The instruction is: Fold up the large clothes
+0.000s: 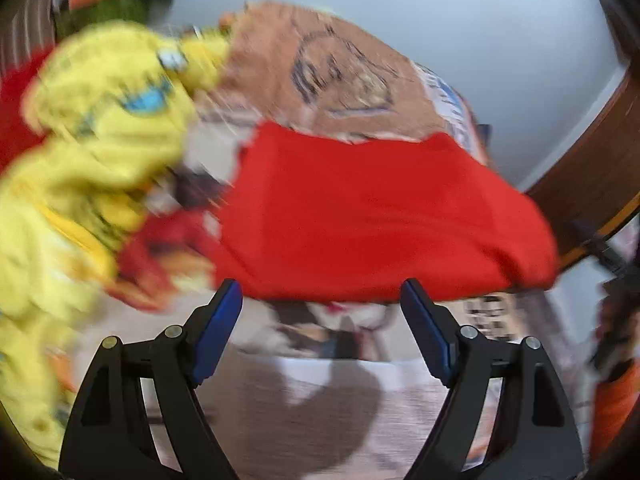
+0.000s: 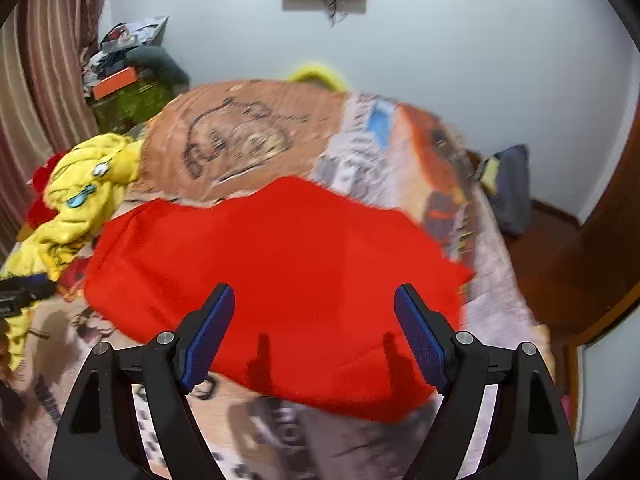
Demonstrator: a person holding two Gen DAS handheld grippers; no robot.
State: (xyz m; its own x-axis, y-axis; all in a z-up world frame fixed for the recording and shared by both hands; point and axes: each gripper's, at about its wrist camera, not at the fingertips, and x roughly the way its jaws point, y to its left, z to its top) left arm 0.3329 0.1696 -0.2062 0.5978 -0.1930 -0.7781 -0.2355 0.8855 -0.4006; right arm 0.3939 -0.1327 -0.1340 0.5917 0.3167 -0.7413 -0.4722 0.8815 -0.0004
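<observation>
A large red garment [image 2: 280, 272] lies spread flat on the patterned bed cover [image 2: 248, 136]; it also shows in the left wrist view [image 1: 380, 216]. My left gripper [image 1: 322, 300] is open and empty, just short of the garment's near edge. My right gripper [image 2: 314, 304] is open and empty, hovering over the garment's near part, its finger shadows falling on the cloth. The tip of the left gripper [image 2: 24, 290] shows at the left edge of the right wrist view. Both views are motion-blurred.
A crumpled yellow garment [image 1: 100, 128] lies in a heap at the left of the bed, also in the right wrist view [image 2: 80, 200], with more red cloth behind it. Curtain [image 2: 44, 80] and clutter stand at the left. A dark cushion [image 2: 510, 188] and wooden floor lie right of the bed.
</observation>
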